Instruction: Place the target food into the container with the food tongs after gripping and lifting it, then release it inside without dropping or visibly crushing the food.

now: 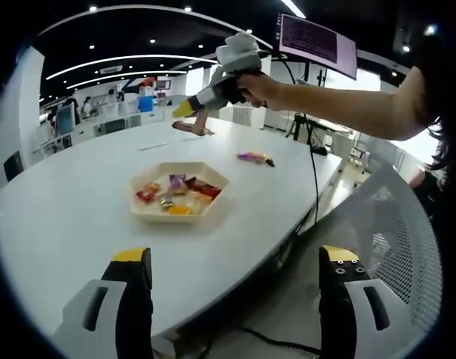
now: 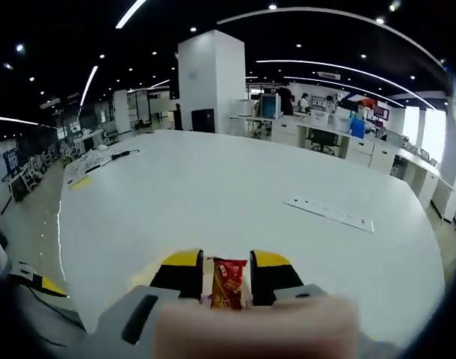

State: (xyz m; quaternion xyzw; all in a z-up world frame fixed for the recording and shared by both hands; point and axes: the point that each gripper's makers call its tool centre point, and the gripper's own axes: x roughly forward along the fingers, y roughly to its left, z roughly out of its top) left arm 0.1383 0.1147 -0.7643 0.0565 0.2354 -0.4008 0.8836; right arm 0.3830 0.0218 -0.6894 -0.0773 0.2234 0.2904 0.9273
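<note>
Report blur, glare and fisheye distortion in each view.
Left gripper view: table edge and ceiling light strips bow from the fisheye; bright window glare at right; tray fairly sharp. Right gripper view: a pale blurred shape crosses the bottom; the red snack packet between the jaws is soft; ceiling lights curve.

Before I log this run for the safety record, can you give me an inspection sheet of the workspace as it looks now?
Surface: large white table, mostly bare.
Job's things: hexagonal tray holding several wrapped snacks; one red snack packet between the right gripper's jaws.
Clutter: a wrapped snack lying loose on the table beyond the tray; a flat white strip farther out.
Grippers: left gripper jaws apart, holding nothing, near the table edge; right gripper raised above the table, shut on the packet.
Cables: one black cable hanging down past the table's far edge.
Surroundings: mesh chair back, open office with desks, monitors, ceiling lights.
</note>
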